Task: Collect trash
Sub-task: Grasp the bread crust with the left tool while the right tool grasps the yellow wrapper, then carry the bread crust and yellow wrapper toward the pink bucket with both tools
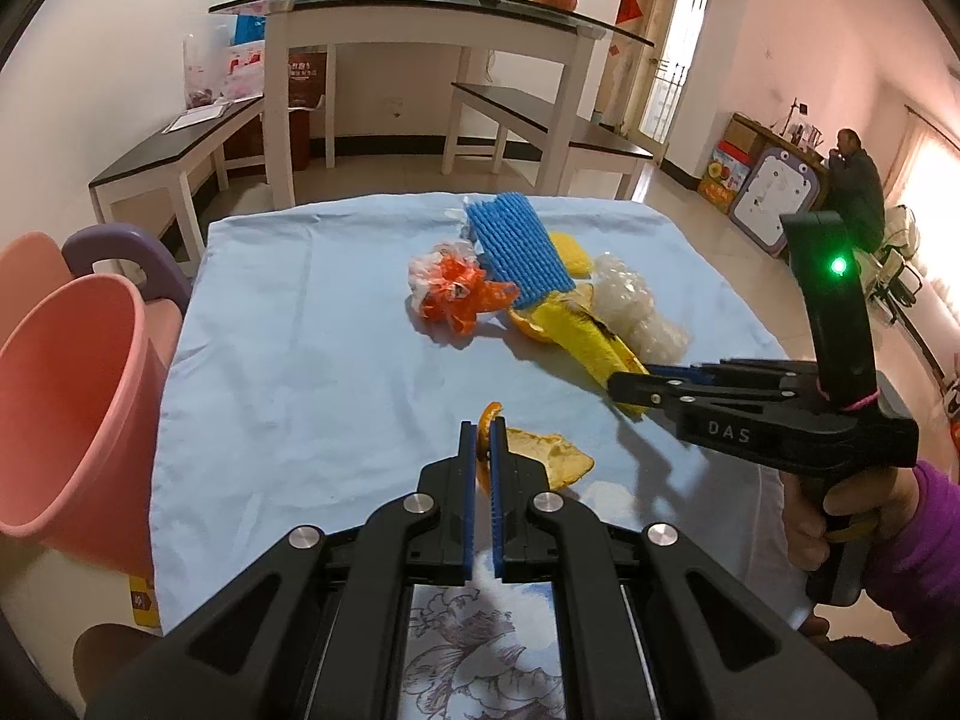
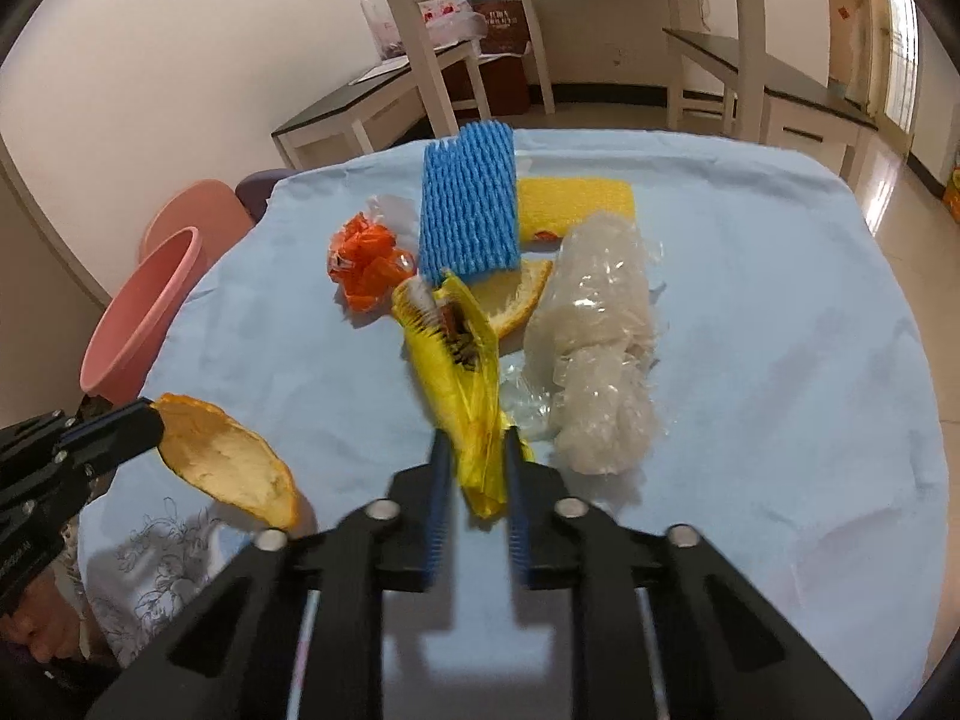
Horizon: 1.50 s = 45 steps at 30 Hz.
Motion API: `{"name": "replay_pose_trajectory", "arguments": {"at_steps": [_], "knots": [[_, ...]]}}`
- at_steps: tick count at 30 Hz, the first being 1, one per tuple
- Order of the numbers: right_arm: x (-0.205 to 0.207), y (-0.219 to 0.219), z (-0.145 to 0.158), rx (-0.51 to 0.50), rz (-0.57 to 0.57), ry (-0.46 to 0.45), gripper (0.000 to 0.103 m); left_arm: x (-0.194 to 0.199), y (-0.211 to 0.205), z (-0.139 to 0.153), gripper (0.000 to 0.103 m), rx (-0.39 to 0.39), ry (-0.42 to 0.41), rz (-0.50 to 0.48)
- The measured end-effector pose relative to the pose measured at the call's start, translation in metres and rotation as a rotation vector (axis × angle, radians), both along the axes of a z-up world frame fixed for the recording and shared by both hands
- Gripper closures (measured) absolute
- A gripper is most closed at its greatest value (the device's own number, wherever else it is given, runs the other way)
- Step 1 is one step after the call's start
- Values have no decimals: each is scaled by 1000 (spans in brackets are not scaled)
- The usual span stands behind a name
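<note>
My left gripper (image 1: pixel 482 433) is shut on an orange peel (image 1: pixel 555 456), held a little above the blue cloth; it also shows in the right wrist view (image 2: pixel 234 468). My right gripper (image 2: pixel 474 450) is closed around the near end of a yellow plastic wrapper (image 2: pixel 459 372), which also shows in the left wrist view (image 1: pixel 591 339). Beyond lie an orange crumpled wrapper (image 2: pixel 366 264), a blue foam net (image 2: pixel 469 210), a yellow foam piece (image 2: pixel 576 204), an orange slice peel (image 2: pixel 516 294) and clear crumpled plastic (image 2: pixel 600 348).
A pink bin (image 1: pixel 66 408) stands off the table's left edge, also in the right wrist view (image 2: pixel 141 318). The table carries a light blue cloth (image 1: pixel 300 330). White benches and a glass-topped table (image 1: pixel 420 18) stand behind. A person (image 1: pixel 858 186) sits far right.
</note>
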State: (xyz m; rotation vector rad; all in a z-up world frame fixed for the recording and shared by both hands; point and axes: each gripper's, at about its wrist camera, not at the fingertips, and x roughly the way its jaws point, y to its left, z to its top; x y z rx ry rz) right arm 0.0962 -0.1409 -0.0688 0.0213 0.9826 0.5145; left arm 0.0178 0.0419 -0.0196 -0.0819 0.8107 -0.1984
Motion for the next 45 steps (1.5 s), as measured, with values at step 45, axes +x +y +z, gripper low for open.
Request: {"name": "replay_pose_trajectory", "arguments": {"at_steps": [45], "knots": [[-27,269,90,238,481,-14,93,-84,204,43,99,143,-212,564]]}}
